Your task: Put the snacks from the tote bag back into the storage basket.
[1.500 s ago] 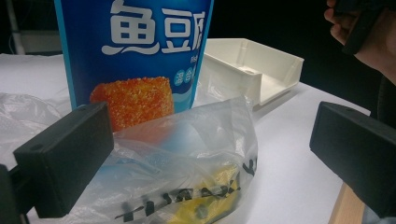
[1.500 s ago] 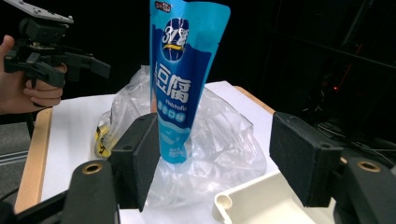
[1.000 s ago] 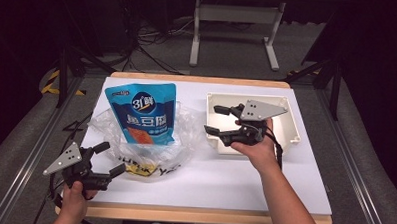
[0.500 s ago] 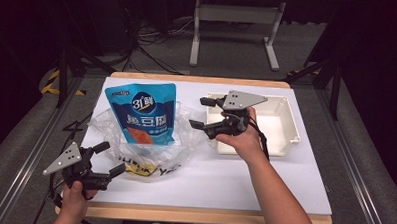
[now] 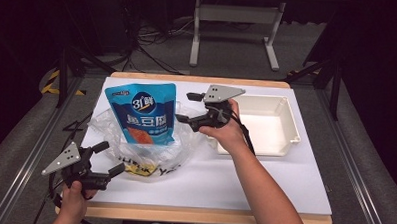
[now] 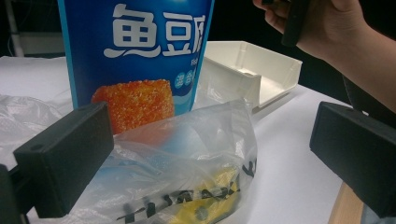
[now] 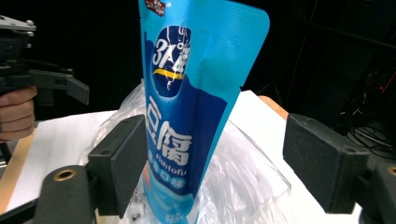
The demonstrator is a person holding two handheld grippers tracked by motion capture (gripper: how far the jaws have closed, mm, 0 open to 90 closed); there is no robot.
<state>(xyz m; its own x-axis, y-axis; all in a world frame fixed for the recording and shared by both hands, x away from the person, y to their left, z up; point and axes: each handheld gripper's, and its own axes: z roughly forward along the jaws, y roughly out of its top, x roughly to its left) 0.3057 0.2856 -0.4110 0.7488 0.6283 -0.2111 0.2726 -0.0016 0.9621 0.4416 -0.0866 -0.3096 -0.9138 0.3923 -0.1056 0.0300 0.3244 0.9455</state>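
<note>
While your right gripper hangs just above the bench beside the blue pouch, its fingers stand wide apart and have just been opening, with nothing pressed between them. In the right gripper view the blue pouch rises upright between the two black fingers, nearer the left one, but neither pad visibly presses on it. In the high view your right hand sits between the pouch and the white tray, and the gripper's tips point toward the pouch's right edge.

Your left gripper rests low at the near left corner of the bench, gripped by your left hand. Its fingers are also well open and hold nothing. In the left gripper view the two fingers frame the crumpled clear plastic bag, which lies ahead of them and not clamped; whether a tip brushes the plastic you cannot tell from that view. In the high view the upper finger tip lies close to the bag's left edge.

The blue pouch stands upright at the left-centre of the bench, its lower part sitting down inside the clear plastic bag, which spreads around its base. A yellow printed patch shows through the bag's near side. The white tray sits on the right half of the bench, well apart from the pouch, with your right forearm crossing its near-left corner.
</note>
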